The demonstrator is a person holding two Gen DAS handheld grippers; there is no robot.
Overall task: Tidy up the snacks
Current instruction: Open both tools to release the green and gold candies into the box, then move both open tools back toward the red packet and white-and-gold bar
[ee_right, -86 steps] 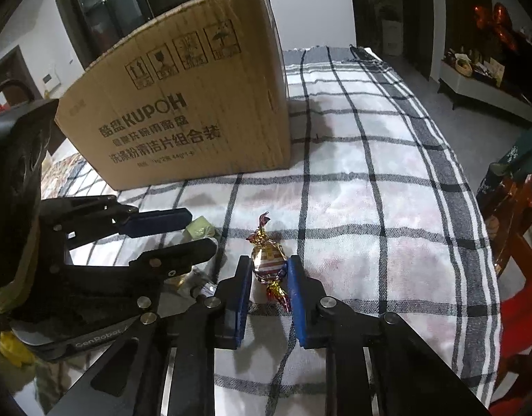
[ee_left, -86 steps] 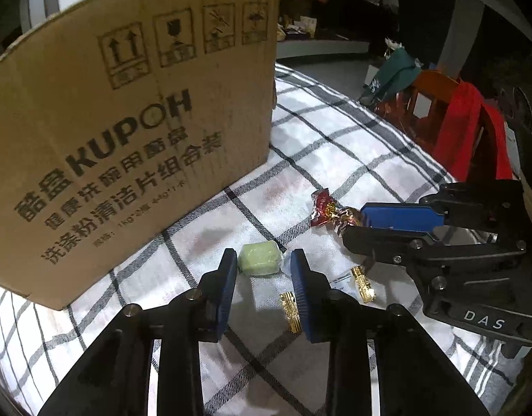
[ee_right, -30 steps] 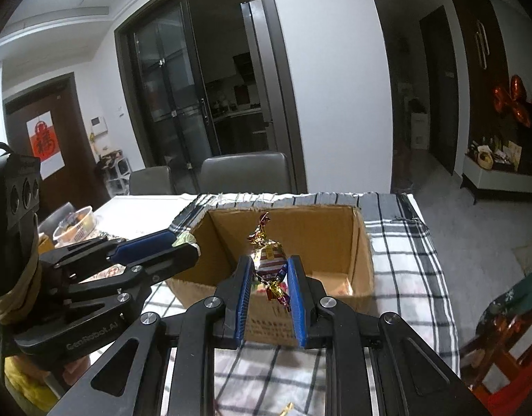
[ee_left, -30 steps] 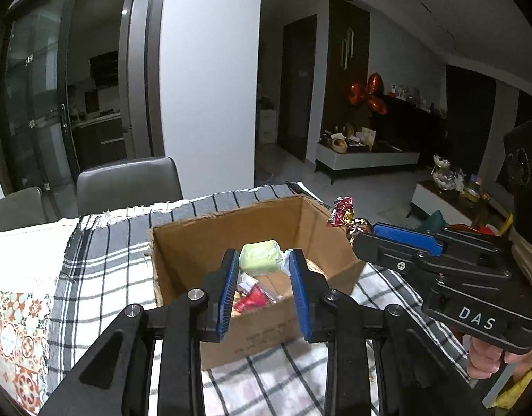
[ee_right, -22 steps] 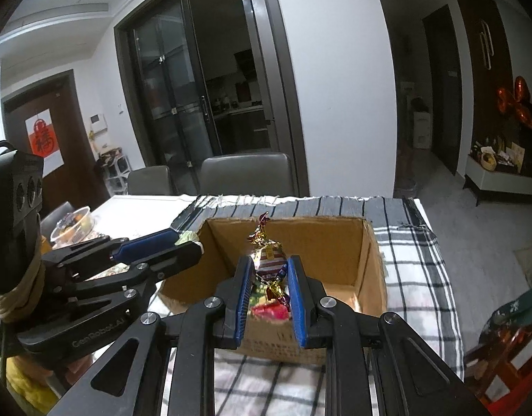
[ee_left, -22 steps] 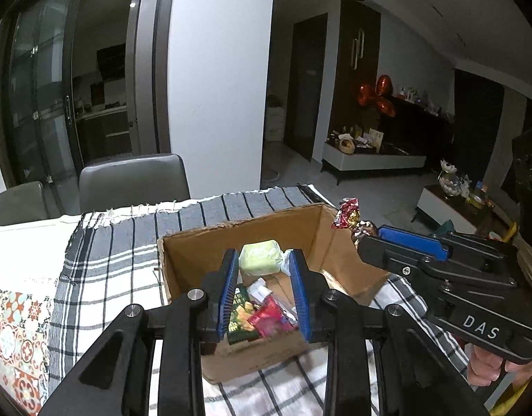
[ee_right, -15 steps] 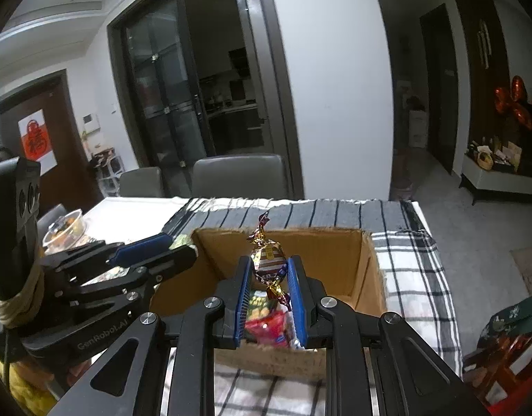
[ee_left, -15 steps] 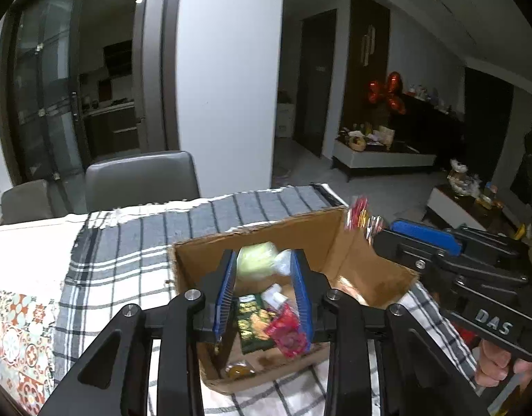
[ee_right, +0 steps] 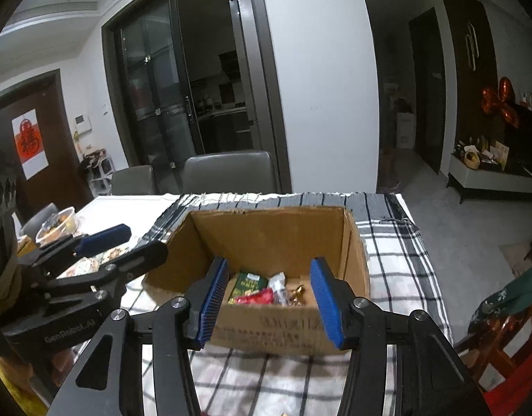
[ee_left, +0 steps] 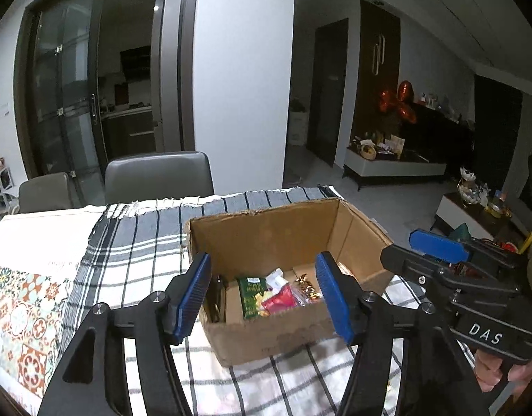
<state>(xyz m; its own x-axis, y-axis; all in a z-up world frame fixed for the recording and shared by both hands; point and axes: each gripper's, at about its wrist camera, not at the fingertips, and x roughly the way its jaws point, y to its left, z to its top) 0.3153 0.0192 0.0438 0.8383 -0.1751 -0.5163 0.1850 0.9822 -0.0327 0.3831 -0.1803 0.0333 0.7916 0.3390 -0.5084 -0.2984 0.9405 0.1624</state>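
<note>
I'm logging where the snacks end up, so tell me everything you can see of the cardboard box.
The cardboard box is plain brown corrugated card, open at the top with a ragged far rim and no flaps showing. It stands upright on the checked tablecloth, its printed near wall facing the cameras; the print is blurred. Inside lie a green packet, a red wrapper, a white wrapper and a gold-foil candy. Both tongs hover open at its near side, not touching it.

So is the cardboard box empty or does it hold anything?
Not empty: the cardboard box holds a green packet, a red wrapper and a gold candy.
</note>
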